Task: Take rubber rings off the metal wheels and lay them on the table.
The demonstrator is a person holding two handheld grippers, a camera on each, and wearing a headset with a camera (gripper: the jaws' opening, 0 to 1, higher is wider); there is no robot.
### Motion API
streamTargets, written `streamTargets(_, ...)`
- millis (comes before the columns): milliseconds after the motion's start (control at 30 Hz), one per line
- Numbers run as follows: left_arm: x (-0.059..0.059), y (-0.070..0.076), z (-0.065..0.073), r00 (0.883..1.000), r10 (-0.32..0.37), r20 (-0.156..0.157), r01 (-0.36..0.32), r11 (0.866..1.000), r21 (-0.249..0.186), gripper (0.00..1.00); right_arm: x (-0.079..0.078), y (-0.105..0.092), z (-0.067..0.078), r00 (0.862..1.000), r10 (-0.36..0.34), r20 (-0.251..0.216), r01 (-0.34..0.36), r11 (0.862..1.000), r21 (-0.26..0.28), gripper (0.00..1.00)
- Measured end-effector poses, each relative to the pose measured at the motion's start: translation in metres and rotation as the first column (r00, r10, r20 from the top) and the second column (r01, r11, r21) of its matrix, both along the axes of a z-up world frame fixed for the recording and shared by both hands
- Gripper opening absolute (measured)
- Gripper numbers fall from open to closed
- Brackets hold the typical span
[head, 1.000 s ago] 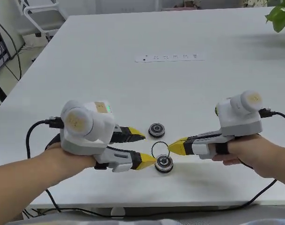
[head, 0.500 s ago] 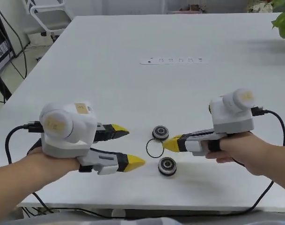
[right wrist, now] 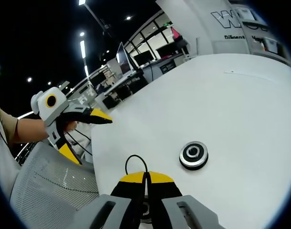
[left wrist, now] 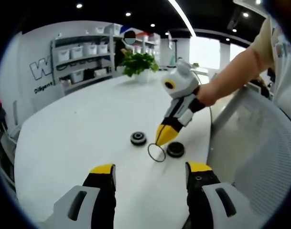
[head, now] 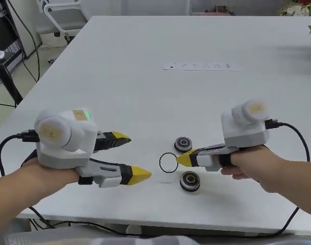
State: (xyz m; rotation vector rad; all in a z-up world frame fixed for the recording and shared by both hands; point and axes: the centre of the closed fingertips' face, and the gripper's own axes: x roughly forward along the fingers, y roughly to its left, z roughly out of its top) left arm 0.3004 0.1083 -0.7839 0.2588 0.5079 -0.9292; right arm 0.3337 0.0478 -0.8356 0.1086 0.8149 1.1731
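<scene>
Thin black rubber ring (head: 168,163) is pinched at its rim by right tongs (head: 180,160); left tongs (head: 137,156) are held wide apart.

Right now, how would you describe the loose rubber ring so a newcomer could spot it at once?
On the white table, near its front edge, the right gripper's shut yellow tips pinch a thin black rubber ring. Unlike the two chunky metal wheels beside it, it is a bare open hoop with the tabletop showing through.
</scene>
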Motion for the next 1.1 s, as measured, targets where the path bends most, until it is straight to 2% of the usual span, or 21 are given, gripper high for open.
streamTargets(167, -0.002, 0.009, -0.003, 1.000, 0.010, 0.006, -0.010, 1.000, 0.020, 0.61, 0.001, 0.008, -0.010, 1.000, -0.009, 0.002, 0.009, 0.999, -0.031, 0.00)
streamTargets(333, -0.003, 0.015, -0.004, 1.000, 0.026, 0.004, -0.026, 0.999, 0.020, 0.61, 0.000, 0.016, -0.017, 1.000, -0.007, 0.012, 0.008, 0.998, -0.057, 0.00)
streamTargets(667, -0.006, 0.020, -0.007, 0.999, 0.033, 0.005, -0.033, 0.999, 0.038, 0.62, 0.001, 0.022, -0.022, 0.998, -0.007, 0.057, 0.012, 0.996, -0.092, 0.00)
streamTargets(967, -0.003, 0.022, -0.008, 0.999, 0.034, 0.000, -0.034, 0.998, 0.047, 0.61, 0.005, 0.020, -0.022, 0.996, -0.004, 0.091, 0.012, 0.996, -0.092, 0.07)
streamTargets(1100, -0.001, 0.021, -0.007, 1.000, 0.029, 0.002, -0.029, 0.999, 0.046, 0.61, 0.007, 0.017, -0.016, 0.994, -0.012, 0.108, 0.019, 0.998, -0.066, 0.11)
